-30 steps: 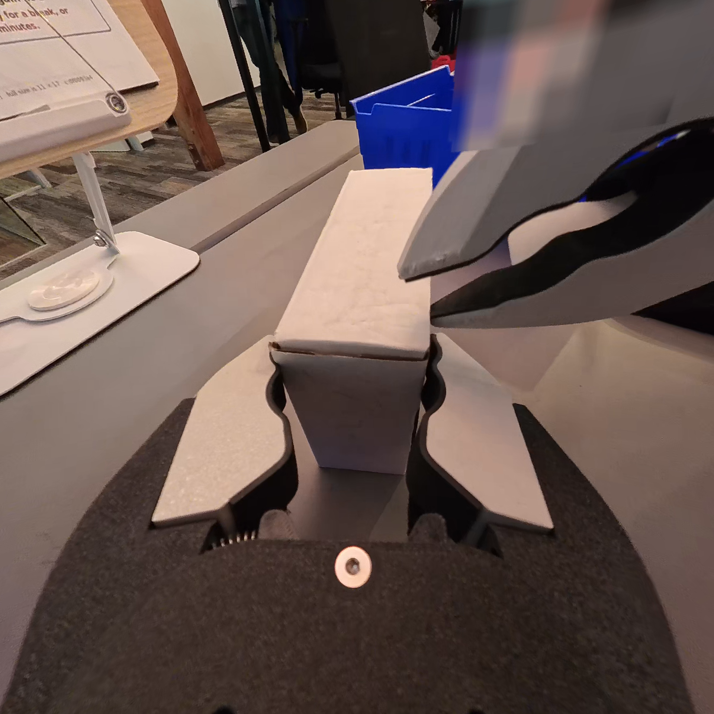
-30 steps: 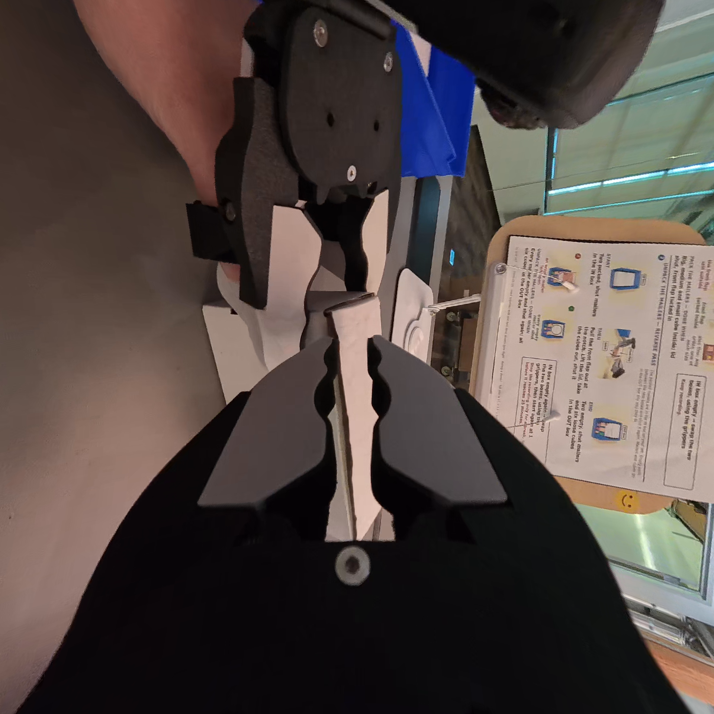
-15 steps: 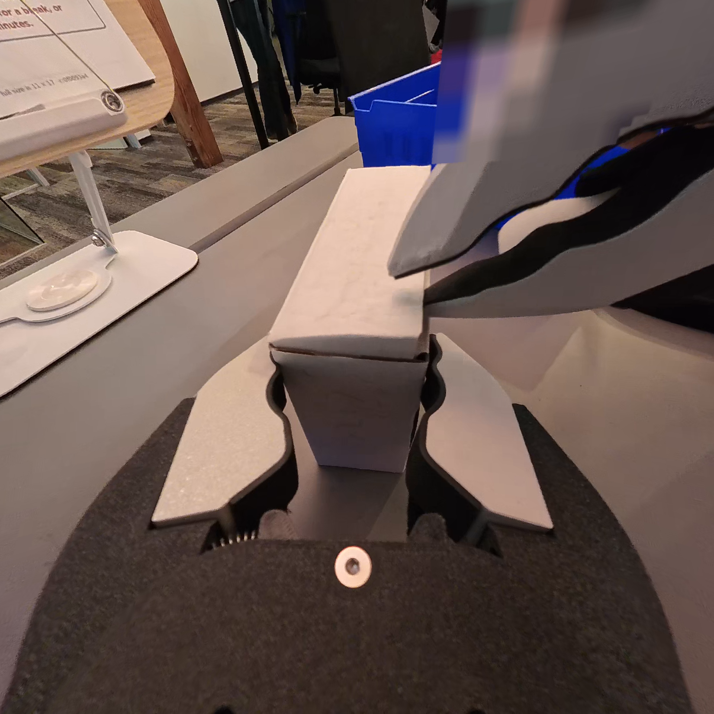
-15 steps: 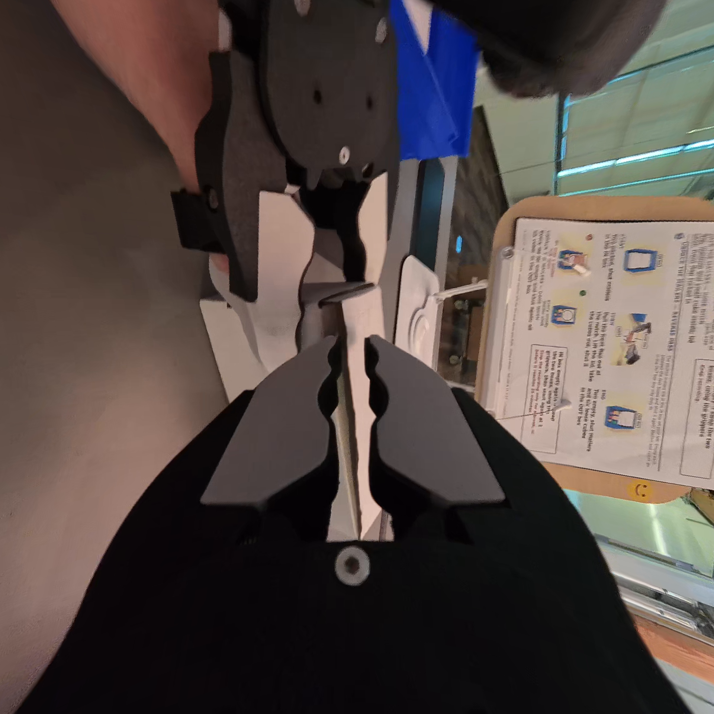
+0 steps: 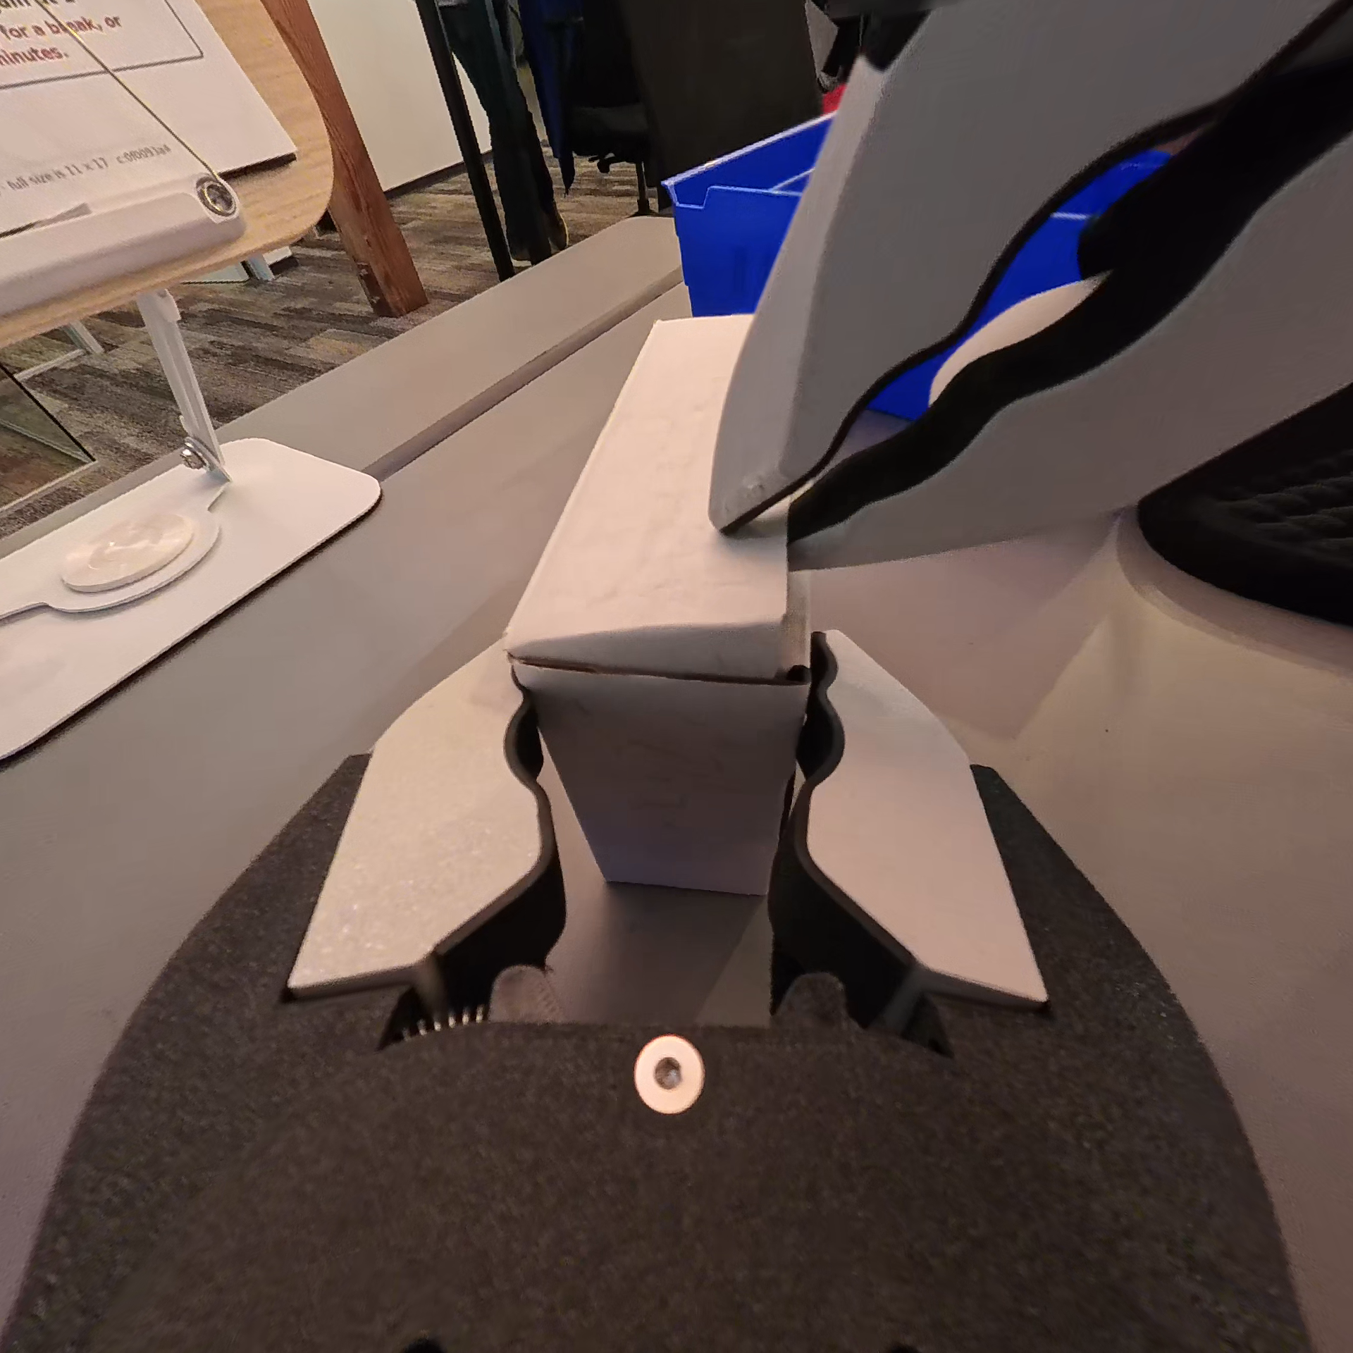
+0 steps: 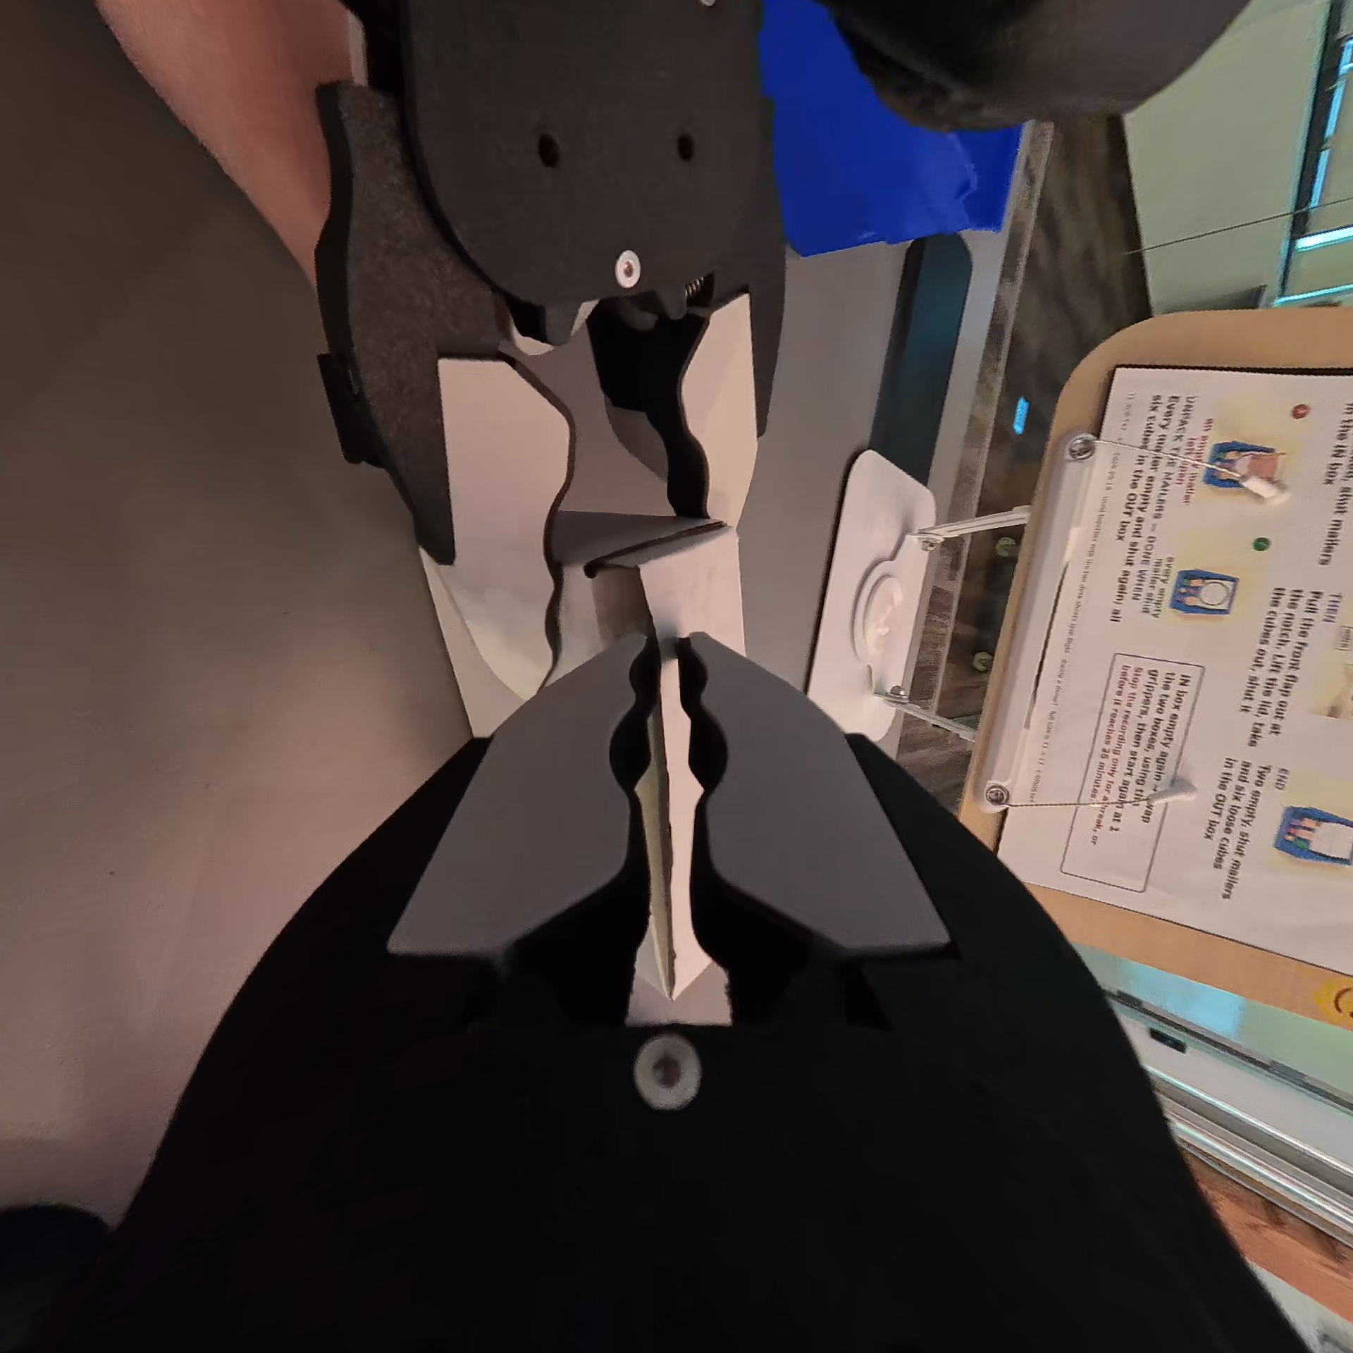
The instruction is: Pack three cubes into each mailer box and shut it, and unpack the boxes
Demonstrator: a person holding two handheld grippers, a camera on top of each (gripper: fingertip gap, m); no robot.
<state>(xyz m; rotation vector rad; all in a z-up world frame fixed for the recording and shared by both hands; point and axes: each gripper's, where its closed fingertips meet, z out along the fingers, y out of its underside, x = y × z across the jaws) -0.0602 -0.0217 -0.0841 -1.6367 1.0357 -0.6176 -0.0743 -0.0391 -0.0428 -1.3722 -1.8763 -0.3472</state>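
Note:
A white mailer box (image 5: 644,498) lies lengthwise on the grey table. My left gripper (image 5: 662,662) is shut on its near end, one finger on each side wall. My right gripper (image 5: 769,523) reaches in from the upper right, its tips at the right top edge of the lid. In the right wrist view my right gripper (image 6: 665,648) is shut on a thin white cardboard flap (image 6: 659,842) of the box (image 6: 695,593). The left gripper (image 6: 630,586) shows beyond it, held by a bare arm (image 6: 220,146). No cubes are in view.
A blue bin (image 5: 739,241) stands behind the box and also shows in the right wrist view (image 6: 878,146). An instruction sheet on a white stand (image 5: 183,527) is at the left, near the table edge. More white cardboard (image 5: 1025,659) lies right of the box.
My right gripper has closed tighter on the flap and tilted more steeply over the lid's right edge. The lid's near end now sits slightly askew. The left gripper keeps its hold.

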